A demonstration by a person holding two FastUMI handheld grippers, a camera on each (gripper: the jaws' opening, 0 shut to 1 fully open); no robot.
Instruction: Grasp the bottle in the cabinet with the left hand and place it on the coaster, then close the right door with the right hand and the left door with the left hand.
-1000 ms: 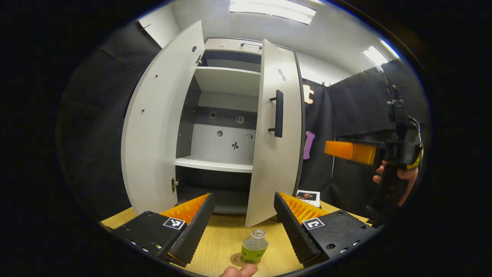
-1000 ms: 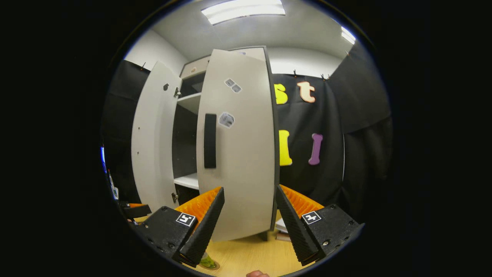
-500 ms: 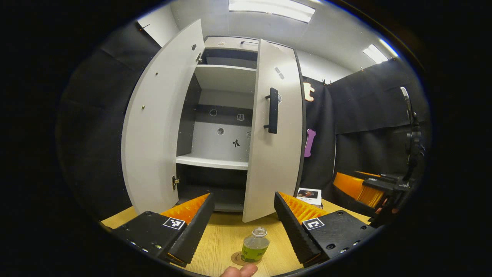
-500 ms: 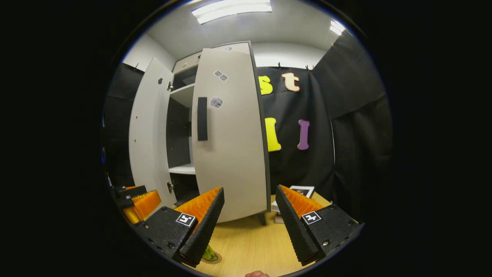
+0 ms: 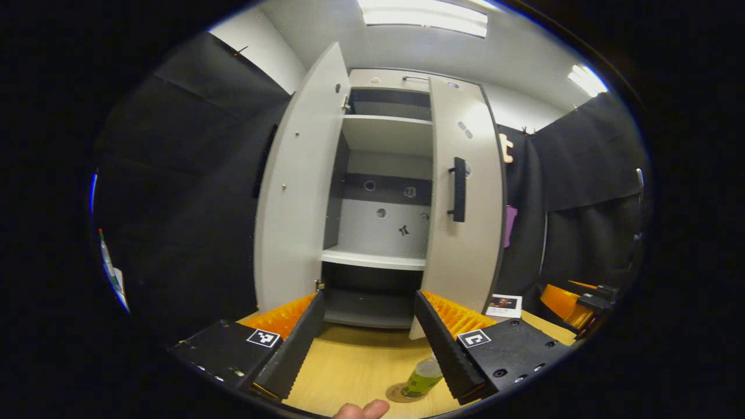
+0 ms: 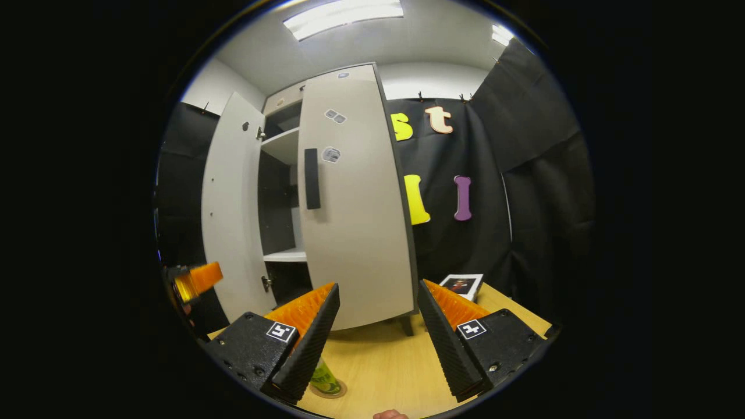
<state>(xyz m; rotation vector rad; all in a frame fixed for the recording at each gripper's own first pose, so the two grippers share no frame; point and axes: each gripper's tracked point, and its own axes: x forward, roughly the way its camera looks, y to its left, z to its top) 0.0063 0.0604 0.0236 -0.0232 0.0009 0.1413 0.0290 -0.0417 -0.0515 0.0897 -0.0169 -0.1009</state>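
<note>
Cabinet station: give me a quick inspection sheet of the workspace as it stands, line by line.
Surface: wooden table, bare in front of the cabinet.
Job's things: bottle upright on the coaster; right door nearly shut; left door wide open; cabinet shelves hold nothing.
Clutter: small photo card by the cabinet's right foot.
Grippers: left gripper open, holding nothing; right gripper open, holding nothing, facing the right door.
Cables: nothing seen.
Surroundings: black cloth wall, ceiling lights, a fingertip at the bottom edge.
</note>
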